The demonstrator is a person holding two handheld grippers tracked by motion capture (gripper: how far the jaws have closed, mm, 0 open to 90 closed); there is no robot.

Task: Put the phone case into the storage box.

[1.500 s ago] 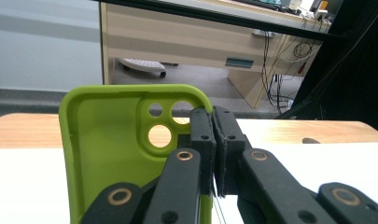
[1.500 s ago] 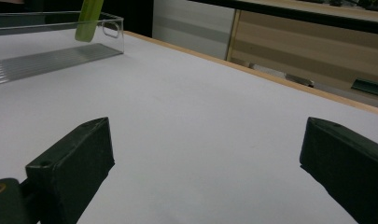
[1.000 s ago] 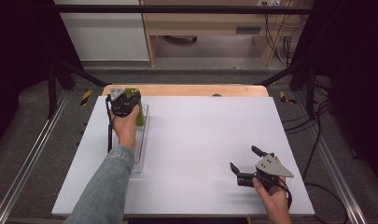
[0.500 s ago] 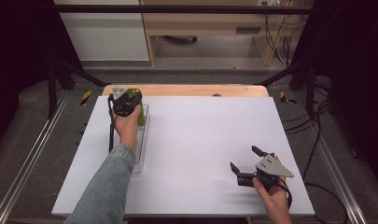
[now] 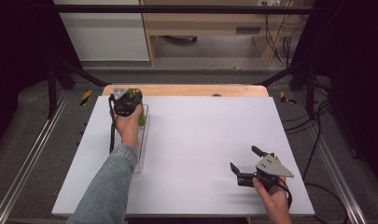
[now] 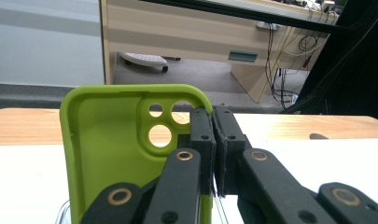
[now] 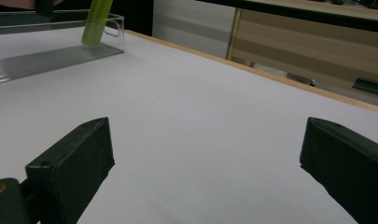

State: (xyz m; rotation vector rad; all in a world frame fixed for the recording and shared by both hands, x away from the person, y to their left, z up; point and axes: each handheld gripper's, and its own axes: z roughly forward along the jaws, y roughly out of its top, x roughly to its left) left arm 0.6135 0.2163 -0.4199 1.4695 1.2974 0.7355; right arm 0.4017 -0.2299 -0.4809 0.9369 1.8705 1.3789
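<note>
Lime-green soft plastic phone case [image 6: 107,154] with its three round camera holes is standing upright in the left gripper view, its right edge being pinched between the closed black jaws of the left gripper [image 6: 213,140]. In the high view that case [image 5: 139,109] is sitting at the upper left of the white table [image 5: 205,140], over the far end of a clear rectangular plastic tray [image 5: 142,149]. At the lower right, the right gripper [image 5: 247,161] is resting low over the table – jaws gaping wide, gripping nothing.
</note>
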